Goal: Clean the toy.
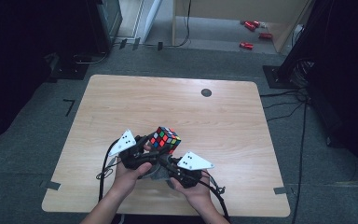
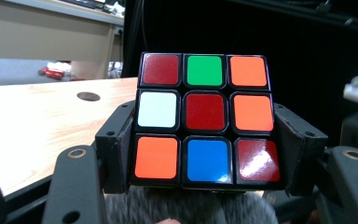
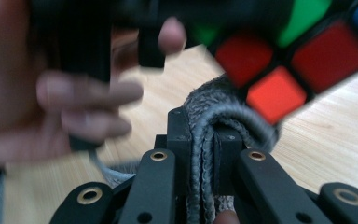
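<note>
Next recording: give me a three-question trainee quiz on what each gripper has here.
1. True or false: the left gripper is shut on the puzzle cube.
2. What does the right gripper pinch? A) grey cloth B) red car C) cable
3. Which colour is the centre square of the cube face seen in the left gripper view?

Key: 1 true. 2 A, the grey cloth. 3 dark red.
</note>
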The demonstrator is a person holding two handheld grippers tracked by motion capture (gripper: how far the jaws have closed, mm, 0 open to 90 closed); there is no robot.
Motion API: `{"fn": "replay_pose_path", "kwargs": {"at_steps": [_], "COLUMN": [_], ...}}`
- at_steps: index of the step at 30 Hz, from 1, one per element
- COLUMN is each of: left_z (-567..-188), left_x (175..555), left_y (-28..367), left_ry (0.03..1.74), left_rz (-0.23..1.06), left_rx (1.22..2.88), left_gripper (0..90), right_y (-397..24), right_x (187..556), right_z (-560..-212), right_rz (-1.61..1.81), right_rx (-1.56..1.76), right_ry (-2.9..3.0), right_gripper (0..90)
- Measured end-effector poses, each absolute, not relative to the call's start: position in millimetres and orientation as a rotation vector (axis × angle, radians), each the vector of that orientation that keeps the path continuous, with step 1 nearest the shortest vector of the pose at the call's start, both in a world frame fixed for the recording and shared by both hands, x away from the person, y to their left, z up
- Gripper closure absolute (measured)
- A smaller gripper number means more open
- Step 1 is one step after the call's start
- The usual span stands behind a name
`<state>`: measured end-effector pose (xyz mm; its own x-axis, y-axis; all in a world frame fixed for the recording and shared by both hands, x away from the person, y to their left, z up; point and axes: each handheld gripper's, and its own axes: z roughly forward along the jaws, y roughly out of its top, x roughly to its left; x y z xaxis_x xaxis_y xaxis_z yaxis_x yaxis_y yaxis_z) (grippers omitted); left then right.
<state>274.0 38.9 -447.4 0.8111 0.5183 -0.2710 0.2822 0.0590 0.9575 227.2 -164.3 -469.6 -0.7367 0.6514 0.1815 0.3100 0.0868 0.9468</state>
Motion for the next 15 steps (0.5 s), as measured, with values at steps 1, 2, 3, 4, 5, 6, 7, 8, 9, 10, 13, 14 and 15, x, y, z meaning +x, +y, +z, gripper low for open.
{"fn": "replay_pose_path", "kwargs": {"at_steps": [1, 2, 3, 4, 5, 6, 7, 8, 9, 10, 13, 14, 15], "left_z": [-447.1, -446.6, -446.2, -445.6, -445.3, -445.2, -445.5, -446.3, -446.9, -447.5, -448.6, -449.2, -449.8], "left_x": [273.9, 274.1, 274.1, 274.2, 274.1, 273.7, 273.2, 273.2, 272.9, 272.6, 272.9, 273.4, 273.8], "left_y": [39.0, 39.6, 40.1, 41.2, 41.6, 41.5, 40.2, 38.9, 37.5, 36.4, 34.6, 35.1, 35.7], "left_ry": [0.67, 0.67, 0.672, 0.671, 0.67, 0.67, 0.674, 0.672, 0.668, 0.664, 0.662, 0.664, 0.667], "left_rz": [0.2, 0.199, 0.195, 0.191, 0.193, 0.199, 0.202, 0.204, 0.207, 0.208, 0.222, 0.227, 0.231], "left_rx": [1.529, 1.521, 1.515, 1.51, 1.51, 1.518, 1.52, 1.526, 1.532, 1.538, 1.545, 1.551, 1.55], "left_gripper": [35.0, 35.0, 35.0, 35.0, 35.0, 35.0, 35.0, 35.0, 35.0, 35.0, 35.0, 35.0, 35.0], "right_y": [-165.6, -166.7, -167.3, -167.8, -169.6, -172.2, -174.9, -176.8, -177.4, -176.6, -171.7, -170.4, -169.6], "right_x": [227.3, 227.4, 227.1, 227.3, 229.1, 231.2, 233.3, 234.5, 234.8, 234.1, 230.9, 230.5, 229.9], "right_z": [-470.0, -471.2, -472.7, -474.1, -476.9, -479.2, -480.9, -481.4, -481.0, -480.0, -478.0, -477.9, -477.6], "right_rz": [1.714, 1.725, 1.717, 1.698, 1.676, 1.675, 1.683, 1.696, 1.708, 1.719, 1.741, 1.746, 1.758], "right_rx": [0.989, 1.003, 1.014, 1.02, 1.04, 1.073, 1.101, 1.113, 1.115, 1.111, 1.115, 1.112, 1.114], "right_ry": [2.073, 2.064, 2.062, 2.061, 2.057, 2.046, 2.037, 2.035, 2.034, 2.036, 2.041, 2.038, 2.044], "right_gripper": [82.6, 82.7, 82.7, 82.7, 82.7, 82.8, 82.9, 82.9, 82.9, 82.9, 82.8, 82.7, 82.7]}}
